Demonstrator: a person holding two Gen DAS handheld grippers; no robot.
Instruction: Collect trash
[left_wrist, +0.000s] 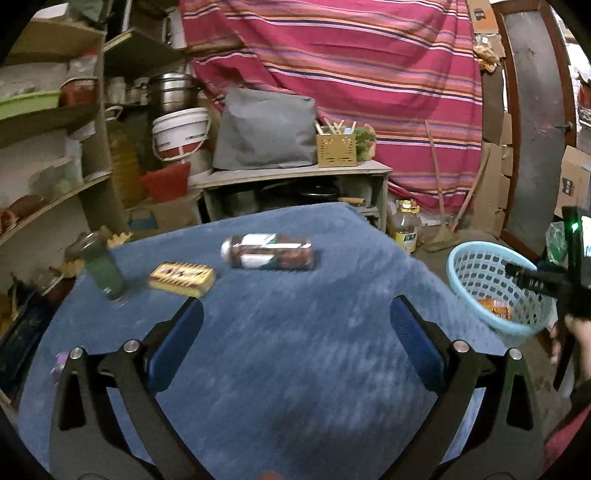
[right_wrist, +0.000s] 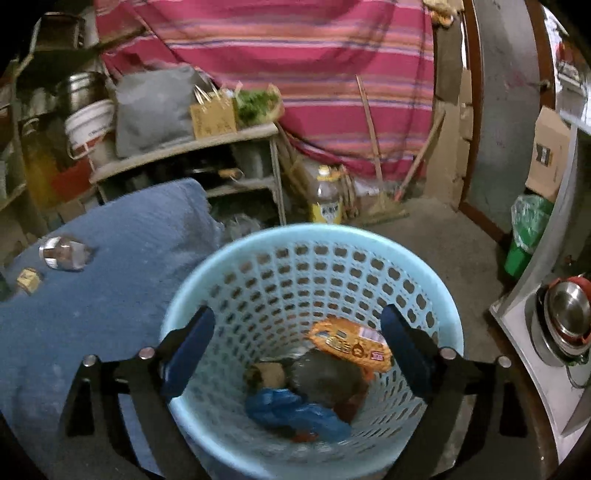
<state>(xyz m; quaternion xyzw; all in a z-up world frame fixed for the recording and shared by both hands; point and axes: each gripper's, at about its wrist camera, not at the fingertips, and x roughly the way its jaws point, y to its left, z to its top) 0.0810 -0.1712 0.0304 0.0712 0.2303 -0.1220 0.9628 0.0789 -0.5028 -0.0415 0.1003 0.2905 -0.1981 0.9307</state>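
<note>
Left gripper: blue-padded fingers spread wide, nothing between them, poised over the bare middle of the blue-covered table. Beyond the fingers, toward the table's far edge, a clear jar with a white lid lies on its side. Left of it, a yellow patterned box lies flat. Nearer the far left corner, an upright glass with green contents; blurred. All three apart from each other.

Right gripper: fingers standing wide apart, gripping nothing, hanging over the mouth of the light blue perforated basket. The basket sits just off the table's right edge. Inside it, under the fingers: an orange printed wrapper against the right wall, a dark grey crumpled piece in the middle, a blue crumpled piece at the near side, a small brown scrap to the left.

From the left view, a hand holds the right tool beside the basket.

Behind the table: a low shelf unit with a grey bag, and a red striped cloth hanging.
</note>
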